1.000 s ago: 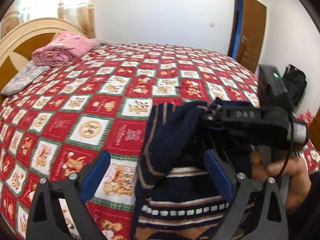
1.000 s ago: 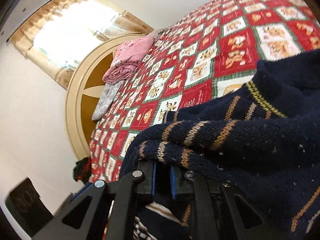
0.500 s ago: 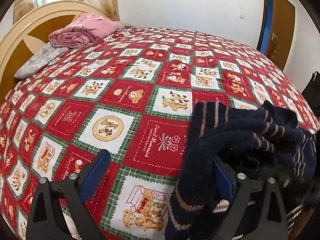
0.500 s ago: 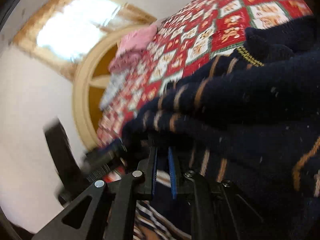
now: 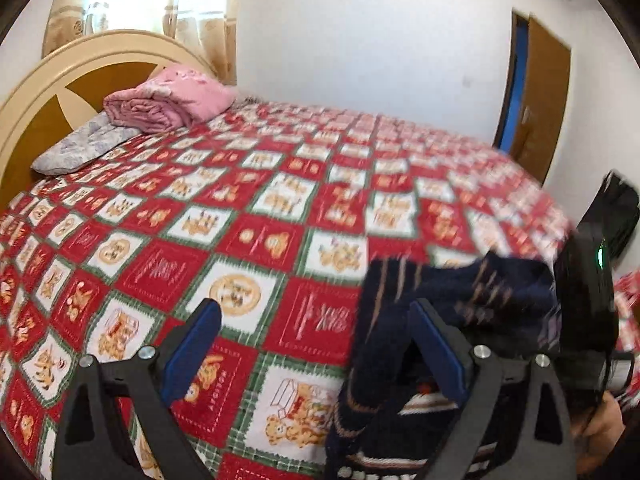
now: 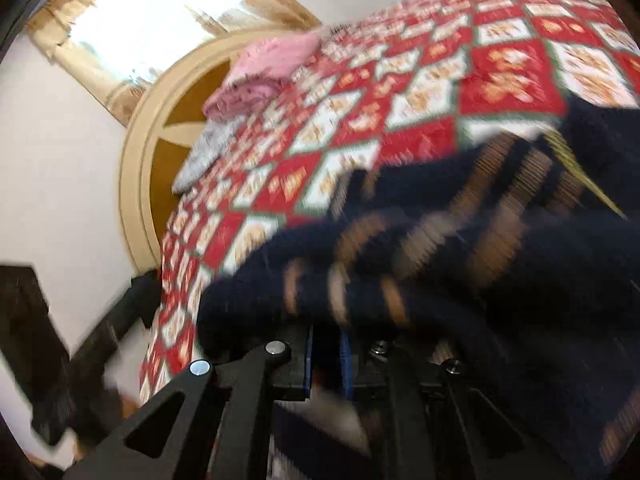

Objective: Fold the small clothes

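Navy knitted sweater [image 6: 500, 280] with tan stripes hangs bunched above the red patchwork quilt [image 5: 248, 240], pinched between the closed fingers of the right gripper [image 6: 326, 354]. Beside it, the left gripper [image 5: 320, 344] gapes wide, holding nothing.

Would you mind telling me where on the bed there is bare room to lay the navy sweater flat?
The red patchwork quilt lies bare across its middle, from the open left claw up toward the far wall. It is crowded by the headboard, where the pink folded blanket sits on a grey pillow, and at the right where the right claw grips the navy sweater.
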Demonstrator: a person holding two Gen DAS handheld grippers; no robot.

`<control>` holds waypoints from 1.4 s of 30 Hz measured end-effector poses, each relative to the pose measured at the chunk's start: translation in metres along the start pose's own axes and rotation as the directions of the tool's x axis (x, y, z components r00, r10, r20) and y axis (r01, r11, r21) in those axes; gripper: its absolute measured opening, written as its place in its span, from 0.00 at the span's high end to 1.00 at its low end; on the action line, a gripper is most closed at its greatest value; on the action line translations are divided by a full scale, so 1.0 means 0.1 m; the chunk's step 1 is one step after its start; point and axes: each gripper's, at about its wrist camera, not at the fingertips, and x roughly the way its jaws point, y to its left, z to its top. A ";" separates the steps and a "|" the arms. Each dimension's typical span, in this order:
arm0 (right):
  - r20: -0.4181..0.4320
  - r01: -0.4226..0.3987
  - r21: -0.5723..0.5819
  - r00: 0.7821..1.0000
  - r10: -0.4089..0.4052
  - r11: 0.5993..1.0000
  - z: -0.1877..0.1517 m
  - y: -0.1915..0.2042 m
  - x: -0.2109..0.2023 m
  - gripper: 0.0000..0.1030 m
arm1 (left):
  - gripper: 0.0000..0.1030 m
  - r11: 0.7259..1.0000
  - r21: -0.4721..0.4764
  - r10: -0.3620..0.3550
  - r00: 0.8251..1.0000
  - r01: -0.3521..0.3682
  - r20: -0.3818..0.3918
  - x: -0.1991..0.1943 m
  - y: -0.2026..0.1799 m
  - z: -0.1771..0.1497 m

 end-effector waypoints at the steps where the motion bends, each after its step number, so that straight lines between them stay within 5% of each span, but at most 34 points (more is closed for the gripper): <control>1: -0.017 -0.002 0.007 1.000 0.002 1.000 -0.11 -0.02 -0.20 0.89 | 0.03 1.000 -0.001 -0.002 1.000 0.002 0.014 -0.02 0.02 0.05; 3: -0.001 0.004 0.004 1.000 -0.004 1.000 -0.27 -0.07 -0.53 0.89 | 0.00 1.000 0.027 0.012 0.999 -0.013 0.034 0.01 0.02 0.13; 6: 0.118 0.145 0.042 0.982 -0.149 0.989 -0.48 -0.30 -1.20 0.78 | 0.00 0.996 0.067 0.060 0.998 -0.062 0.035 0.18 0.01 0.20; 7: 0.191 0.224 0.100 0.952 -0.240 0.969 -0.55 -0.47 -1.50 0.71 | 0.00 0.996 0.066 0.064 0.998 -0.065 0.018 0.28 0.00 0.20; 9: 0.263 0.316 0.215 0.892 -0.367 0.924 -0.64 -0.74 -1.82 0.38 | 0.00 0.997 0.052 0.057 0.998 -0.056 -0.017 0.35 0.01 0.17; 11: 0.267 0.374 0.345 0.840 -0.473 0.861 -0.71 -1.03 -2.00 0.38 | 0.00 0.999 0.000 0.048 0.997 -0.049 -0.059 0.41 0.03 0.13; 13: 0.234 0.393 0.348 0.843 -0.484 0.851 -0.68 -1.13 -1.91 0.40 | 0.00 0.999 -0.049 0.019 0.997 -0.023 -0.078 0.37 0.05 0.07; 16: 0.221 0.550 0.210 0.778 -0.587 0.808 -0.56 -0.95 -1.66 0.49 | 0.00 0.998 -0.036 0.042 0.996 -0.045 -0.076 0.27 0.07 0.04; 19: 0.202 0.598 0.181 0.754 -0.625 0.781 -0.45 -0.90 -1.51 0.85 | 0.00 0.996 -0.024 0.085 0.995 -0.087 -0.057 0.17 0.15 0.05; 21: 0.190 0.639 0.140 0.732 -0.654 0.756 -0.35 -0.82 -1.40 0.90 | 0.00 0.994 -0.043 0.097 0.994 -0.099 -0.045 0.09 0.25 0.09; 24: 0.217 0.633 0.047 0.749 -0.627 0.773 -0.20 -0.58 -1.53 0.92 | 0.00 0.990 -0.081 0.113 0.993 -0.115 -0.023 0.01 0.39 0.18; 28: 0.380 0.562 -0.043 0.774 -0.507 0.826 0.11 0.01 -2.07 0.94 | 0.00 0.986 -0.126 0.105 0.994 -0.105 -0.013 0.01 0.46 0.26; 33: 0.521 0.550 -0.117 0.743 -0.421 0.827 0.42 0.53 -2.78 0.94 | 0.00 0.990 -0.115 0.078 0.997 -0.079 -0.011 0.03 0.34 0.28; 37: 0.465 0.629 -0.110 0.717 -0.519 0.770 0.26 0.24 -2.84 0.94 | 0.00 0.995 -0.064 0.076 0.997 -0.077 -0.007 0.05 0.20 0.25; 40: 0.301 0.662 -0.071 0.727 -0.617 0.746 0.02 -0.41 -2.50 0.93 | 0.00 0.998 -0.042 0.052 0.998 -0.054 -0.030 0.12 0.06 0.20; 42: 0.209 0.702 -0.078 0.706 -0.677 0.708 -0.15 -0.79 -2.24 0.93 | 0.00 0.999 -0.009 0.050 0.998 -0.050 -0.045 0.21 -0.09 0.15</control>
